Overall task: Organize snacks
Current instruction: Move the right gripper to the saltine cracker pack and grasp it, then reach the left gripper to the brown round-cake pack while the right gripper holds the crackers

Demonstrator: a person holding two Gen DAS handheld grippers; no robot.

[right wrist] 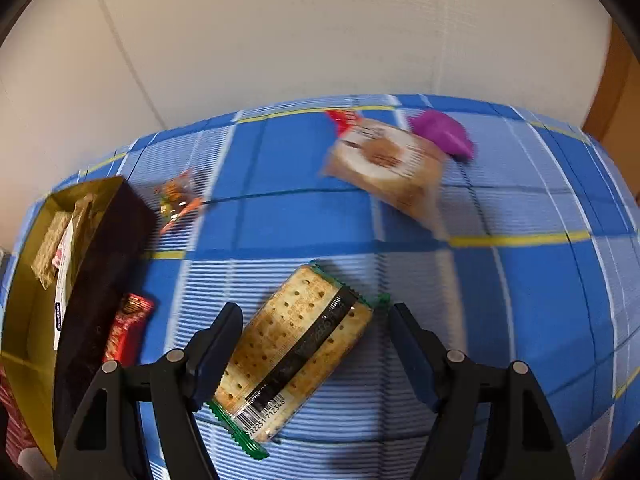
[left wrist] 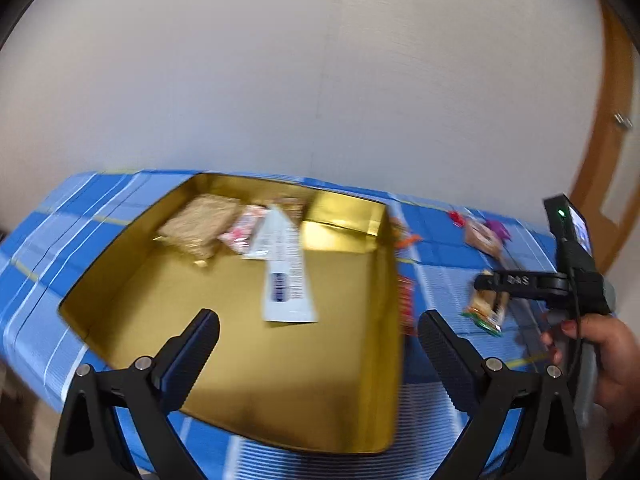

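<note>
The cracker packet (right wrist: pixel 298 350) lies flat on the desk (right wrist: pixel 520 280) between the spread fingers of my right gripper (right wrist: pixel 316 344), ready for pinching. My left gripper (left wrist: pixel 320 344) hangs unclenched over the gold box (left wrist: pixel 394 320), free to receive it.

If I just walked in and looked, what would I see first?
You'd likely spot the shiny gold box on the blue checked tablecloth, with a few snack packets piled at its far end. Next, the cracker packet with green edges lying between the open fingers of the right gripper. Behind it sit a brown pastry packet and something purple.
</note>
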